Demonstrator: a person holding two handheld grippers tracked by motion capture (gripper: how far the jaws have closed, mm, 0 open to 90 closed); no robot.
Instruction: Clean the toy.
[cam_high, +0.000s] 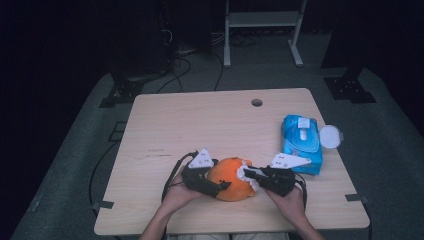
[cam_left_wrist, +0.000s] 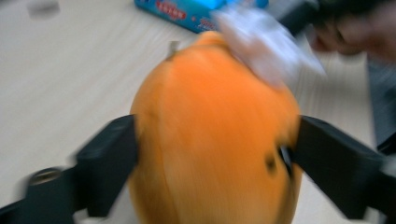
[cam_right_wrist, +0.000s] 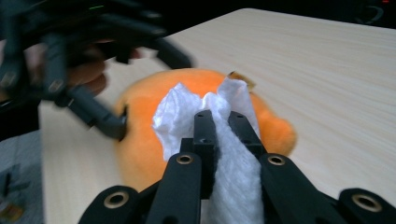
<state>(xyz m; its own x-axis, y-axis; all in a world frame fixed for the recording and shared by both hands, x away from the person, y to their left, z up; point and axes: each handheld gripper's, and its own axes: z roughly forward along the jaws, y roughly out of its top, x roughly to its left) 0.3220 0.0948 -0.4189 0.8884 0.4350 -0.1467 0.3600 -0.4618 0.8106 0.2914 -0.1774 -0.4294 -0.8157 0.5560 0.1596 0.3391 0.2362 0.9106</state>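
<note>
While both hands sit at the near edge, the tabletop (cam_high: 200, 120) carries everything: wood-look surface with a cable hole (cam_high: 257, 102) near its far edge. Orange plush toy (cam_high: 231, 179) lies near-centre, between the two grippers. Blue wipes pack (cam_high: 301, 142) is at the right edge, with a white round lid (cam_high: 330, 136) just beside it on its right. Left gripper (cam_left_wrist: 212, 149) has its jaws spread wide, one on each flank of the plush toy; pads look to touch its sides, but the frame is blurred. Right gripper (cam_right_wrist: 218, 123) has its jaws pressed together, pinching a white wipe (cam_right_wrist: 205, 109), and the wipe rests against the right upper side of the plush toy.
</note>
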